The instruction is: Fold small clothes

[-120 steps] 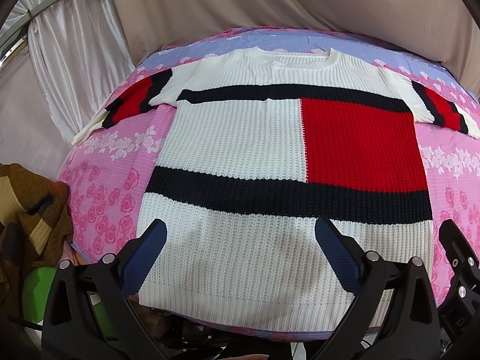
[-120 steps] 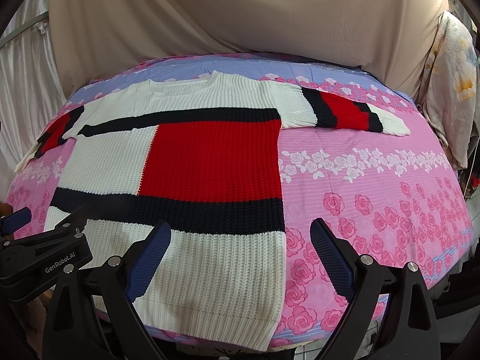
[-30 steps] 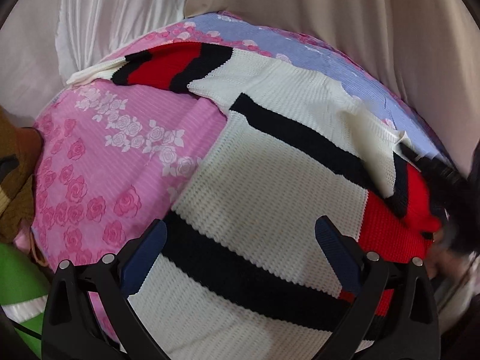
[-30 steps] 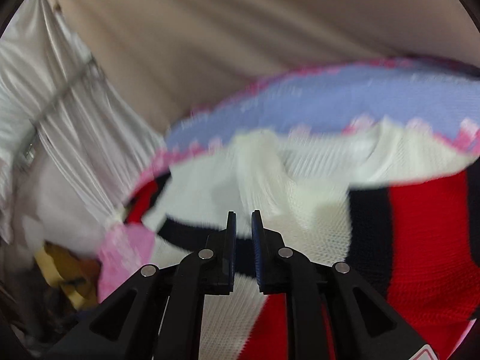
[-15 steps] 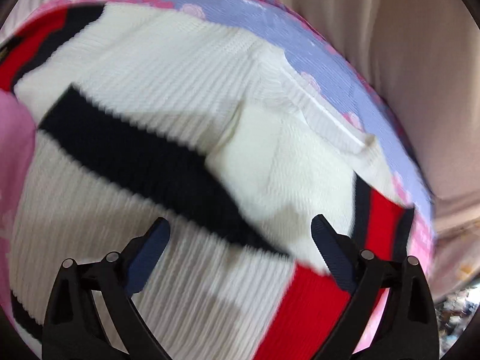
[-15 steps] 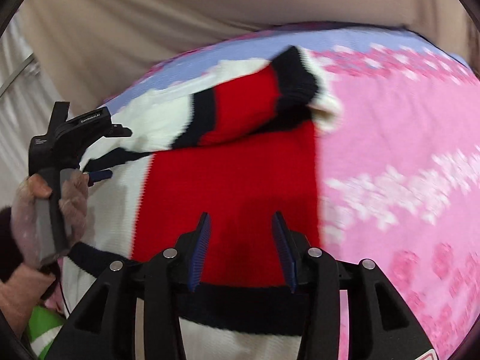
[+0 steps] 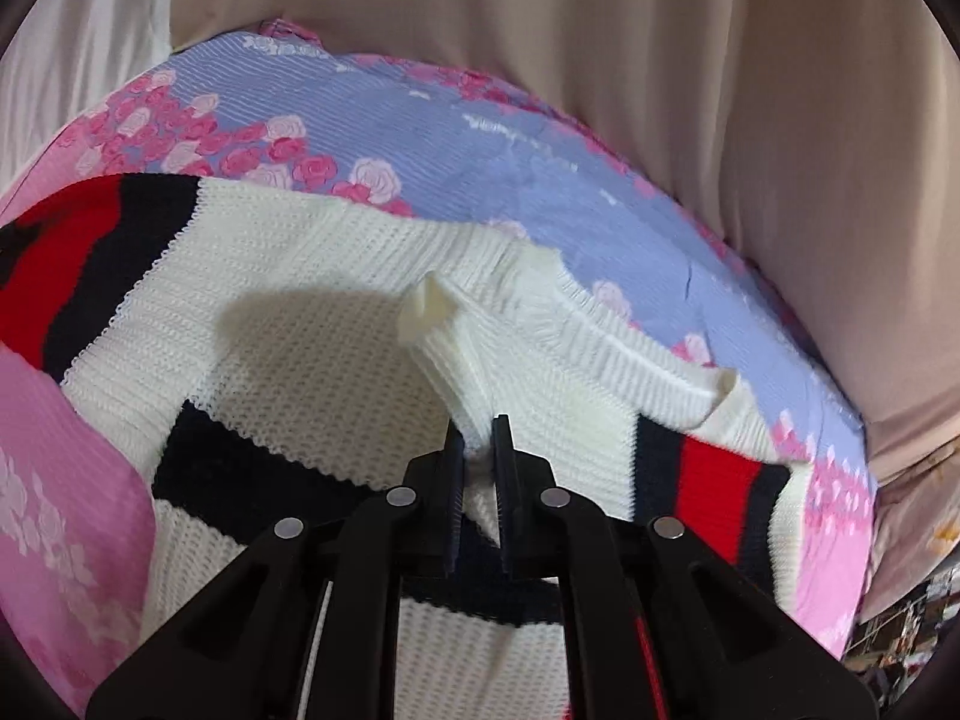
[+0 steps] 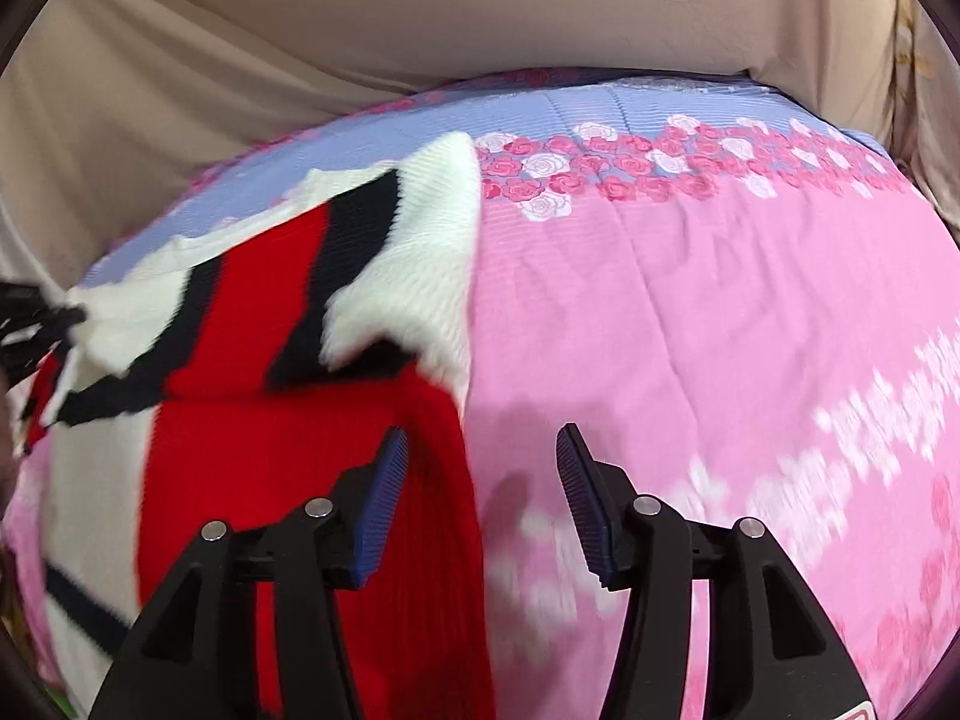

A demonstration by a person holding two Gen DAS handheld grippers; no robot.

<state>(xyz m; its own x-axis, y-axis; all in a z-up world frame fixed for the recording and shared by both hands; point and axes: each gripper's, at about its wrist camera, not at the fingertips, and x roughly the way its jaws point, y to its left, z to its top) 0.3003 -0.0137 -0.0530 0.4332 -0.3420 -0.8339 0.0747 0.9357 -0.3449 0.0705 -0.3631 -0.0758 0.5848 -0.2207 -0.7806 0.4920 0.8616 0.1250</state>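
Note:
A white knit sweater [image 7: 312,324] with black bands and red blocks lies on the flowered bed cover. Its right sleeve [image 8: 300,300] is folded across the chest. My left gripper [image 7: 478,438] is shut on that sleeve's white ribbed cuff [image 7: 444,324], close to the neckline. The left sleeve [image 7: 66,258] lies spread out to the left. My right gripper [image 8: 480,468] is open and empty, just above the sweater's red right edge [image 8: 438,480] and the pink cover. The left gripper's tip shows at the far left of the right wrist view [image 8: 36,315].
The pink and lilac rose-print cover [image 8: 690,330] spreads to the right of the sweater. Beige curtains [image 7: 660,90] hang close behind the bed. A white curtain [image 7: 72,48] hangs at the back left.
My left gripper has closed on the folded sleeve's cuff near the collar. My right gripper has let go of the sleeve, opened wider and shifted right to the sweater's edge.

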